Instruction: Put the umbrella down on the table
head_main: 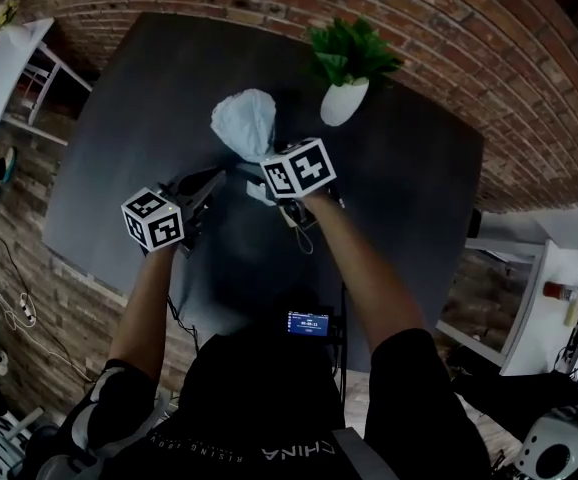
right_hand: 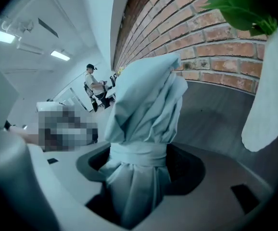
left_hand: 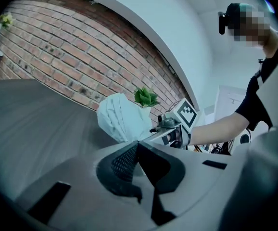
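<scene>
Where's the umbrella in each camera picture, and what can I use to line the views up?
Head view: umbrella, upper centre.
Left gripper view: umbrella, centre, in front of the brick wall.
Right gripper view: umbrella, centre, clamped between the fingers.
Shared landmark: the potted plant, just right of the umbrella in every view.

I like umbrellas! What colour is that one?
The umbrella is pale blue, clearest in the right gripper view.

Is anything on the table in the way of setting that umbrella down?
Nothing visible lies beneath the umbrella on the table; the potted plant stands just beside its tip, apart from it.
</scene>
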